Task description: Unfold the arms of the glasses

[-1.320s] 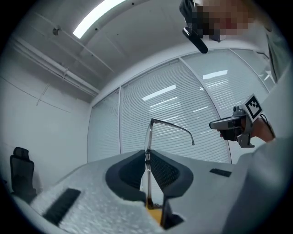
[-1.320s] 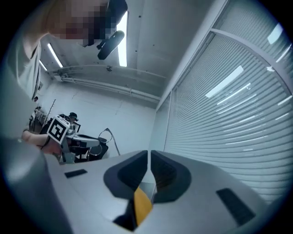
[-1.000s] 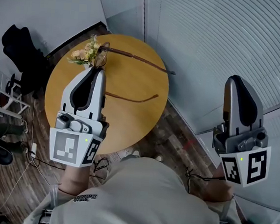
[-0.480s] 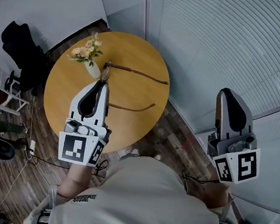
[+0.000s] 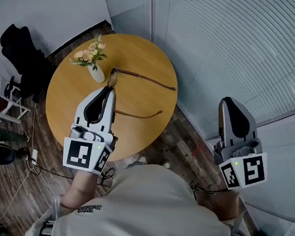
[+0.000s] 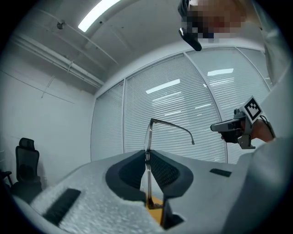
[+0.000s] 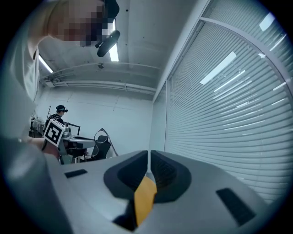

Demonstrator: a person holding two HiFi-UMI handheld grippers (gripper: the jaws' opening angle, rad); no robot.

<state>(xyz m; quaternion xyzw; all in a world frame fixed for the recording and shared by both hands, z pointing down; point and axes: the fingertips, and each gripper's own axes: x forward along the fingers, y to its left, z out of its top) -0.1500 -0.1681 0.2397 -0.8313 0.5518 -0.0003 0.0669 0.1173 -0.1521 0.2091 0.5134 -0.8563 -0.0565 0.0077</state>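
Round and wooden, the surface [image 5: 143, 49] fills the middle of the head view, with a small vase of flowers [image 5: 93, 65] at its far left and slatted blinds [image 5: 238, 40] closing off the room on the right.

The glasses [image 5: 146, 79] are up at the tip of the left hand-held gripper [image 5: 110, 88], which is clamped on the front frame. In the left gripper view the frame stands as a thin upright line pressed between the 2 pads. From that pinched front both arms run out to the right, roughly side by side: 1 on the far side, 1 on the near side. Their long axis lies across the surface, left to right. Whether the glasses touch the wood or hang just above it I cannot tell.

The right hand-held gripper [image 5: 231, 102] is well apart, beyond the surface's right edge, its jaws together with nothing between them. The arm tips point its way, the far 1 lying closest.

Both arms look swung out already, so the unfolding seems done. Any further touch would have the right hand reaching left, along the arms toward the hinges.
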